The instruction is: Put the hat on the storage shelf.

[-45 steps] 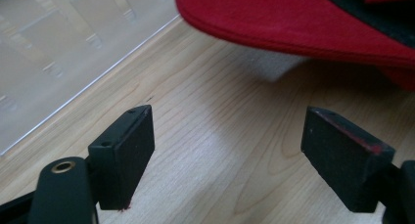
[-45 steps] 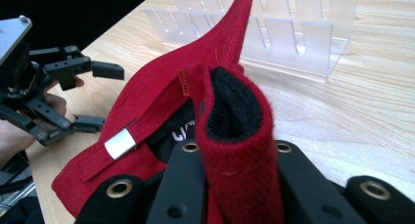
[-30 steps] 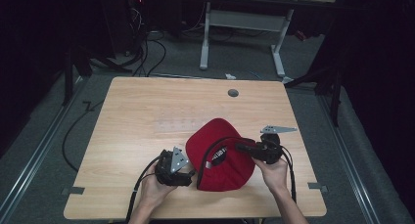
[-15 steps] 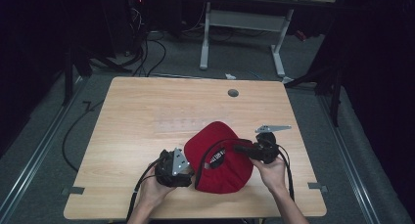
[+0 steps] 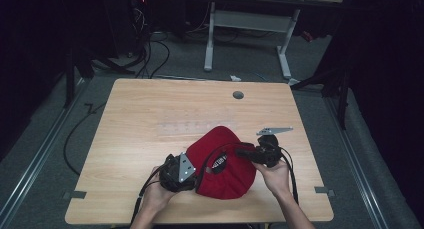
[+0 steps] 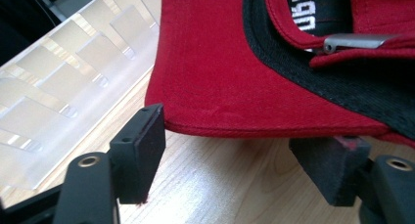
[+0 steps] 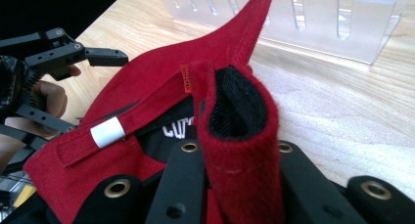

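A red cap [image 5: 222, 161] with a black lining lies upside down near the table's front edge. My right gripper [image 5: 246, 153] is shut on the cap's back rim, and the folded red and black fabric [image 7: 240, 136] stands up between its jaws [image 7: 235, 158]. My left gripper [image 5: 196, 173] is at the cap's left side. Its jaws [image 6: 235, 158] are open and have just been closing. The brim's red edge [image 6: 235, 97] lies at their tips, with the pads [image 6: 139, 145] not pressing on it. A strap with a metal clasp [image 6: 355, 40] crosses the cap's opening.
A clear slotted acrylic rack [image 5: 195, 128] stands on the wooden table [image 5: 150, 109] just behind the cap; it also appears as the rack [image 6: 73, 62] and the rack [image 7: 318, 23]. A round cable hole [image 5: 238, 95] sits at the back. Floor cables and another desk lie beyond.
My right gripper has drawn the cap's rim slightly to the left, and the cap has settled flatter. The left hand has stayed in place.
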`<state>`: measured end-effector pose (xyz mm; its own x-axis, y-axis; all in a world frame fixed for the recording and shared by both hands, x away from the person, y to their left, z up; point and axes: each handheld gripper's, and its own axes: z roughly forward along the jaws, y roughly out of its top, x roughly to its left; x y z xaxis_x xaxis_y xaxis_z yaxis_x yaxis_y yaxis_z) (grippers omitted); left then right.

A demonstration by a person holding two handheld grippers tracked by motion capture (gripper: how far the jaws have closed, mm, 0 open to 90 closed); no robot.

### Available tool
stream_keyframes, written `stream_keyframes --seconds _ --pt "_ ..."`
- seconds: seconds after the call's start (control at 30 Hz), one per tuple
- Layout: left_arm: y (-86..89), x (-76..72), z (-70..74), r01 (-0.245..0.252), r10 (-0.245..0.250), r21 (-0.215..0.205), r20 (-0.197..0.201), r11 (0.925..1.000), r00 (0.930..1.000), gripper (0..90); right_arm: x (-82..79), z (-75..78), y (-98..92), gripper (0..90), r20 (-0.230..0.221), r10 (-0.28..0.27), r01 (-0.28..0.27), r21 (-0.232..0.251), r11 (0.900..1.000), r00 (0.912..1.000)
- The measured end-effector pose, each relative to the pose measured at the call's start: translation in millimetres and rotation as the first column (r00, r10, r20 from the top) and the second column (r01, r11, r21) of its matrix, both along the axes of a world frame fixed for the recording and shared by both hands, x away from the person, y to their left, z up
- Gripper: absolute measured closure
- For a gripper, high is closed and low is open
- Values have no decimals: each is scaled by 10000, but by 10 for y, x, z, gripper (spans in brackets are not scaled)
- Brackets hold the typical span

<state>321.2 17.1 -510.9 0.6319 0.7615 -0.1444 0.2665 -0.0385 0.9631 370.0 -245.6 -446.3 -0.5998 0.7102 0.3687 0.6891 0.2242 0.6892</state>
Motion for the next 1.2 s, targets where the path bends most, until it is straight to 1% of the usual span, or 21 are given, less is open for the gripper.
stream_keyframes --seconds 0.1,0.2,0.23,0.27,0.33,0.4,0.43,0.5,0.6,0.67,0.77,0.83,0.9,0.93,1.0,1.03,1.07,1.2 --pt "15 -11 27 -9 11 -165 127 9999 9999 338 7 -10 -8 839 -199 16 -15 73 10000 9998" --pt "28 -5 36 -44 45 -73 144 10000 9999 367 -3 -8 2 838 -195 59 -57 95 9999 9998" --pt "34 -1 42 -76 75 31 139 10000 9999 376 -6 -8 7 838 -199 54 -52 102 9999 9998" --pt "35 2 48 -120 120 18 151 9999 9998 385 -5 -10 14 838 -198 63 -61 106 9999 9998" --pt "44 4 65 -206 207 -86 183 9998 9996 411 4 -24 27 838 -390 132 -124 190 9997 9992" --pt "62 6 79 -221 223 -57 240 9997 9995 421 7 -31 30 837 -408 206 -198 204 9996 9990" --pt "67 5 86 -227 228 -66 279 9997 9994 436 3 -31 35 837 -494 210 -200 208 9996 9986" --pt "69 8 81 -230 227 105 292 9997 9993 454 -4 -34 48 837 -502 242 -233 166 9996 9984" --pt "69 11 58 -236 226 333 301 9992 9993 497 -5 -30 58 837 -558 259 -246 248 9994 9981" --pt "68 10 47 -240 232 362 220 9991 9995 524 2 -40 69 836 -589 316 -302 237 9993 9978" --pt "66 7 32 -151 147 394 96 9991 9998 529 5 -44 69 836 -646 331 -315 262 9992 9974" --pt "63 3 26 -77 73 516 79 9986 9999 533 7 -44 68 836 -675 313 -292 312 9991 9972" --pt "51 -1 25 -118 109 450 212 9989 9997 525 8 -42 68 836 -615 294 -274 322 9991 9977" --pt "48 -1 27 -141 131 450 225 9989 9997 522 8 -42 67 836 -653 266 -244 341 9991 9975" --pt "35 -5 26 -167 150 614 275 9980 9995 522 13 -48 67 836 -699 234 -211 337 9992 9973" --pt "30 -11 22 -149 121 808 341 9966 9993 522 16 -50 69 835 -684 245 -226 280 9994 9974" --pt "21 -18 17 -122 87 906 393 9958 9992 522 16 -50 69 835 -684 245 -226 280 9994 9974" --pt "0 -25 -5 -16 -33 1129 431 9936 9991 528 12 -44 72 835 -665 215 -202 204 9996 9976"
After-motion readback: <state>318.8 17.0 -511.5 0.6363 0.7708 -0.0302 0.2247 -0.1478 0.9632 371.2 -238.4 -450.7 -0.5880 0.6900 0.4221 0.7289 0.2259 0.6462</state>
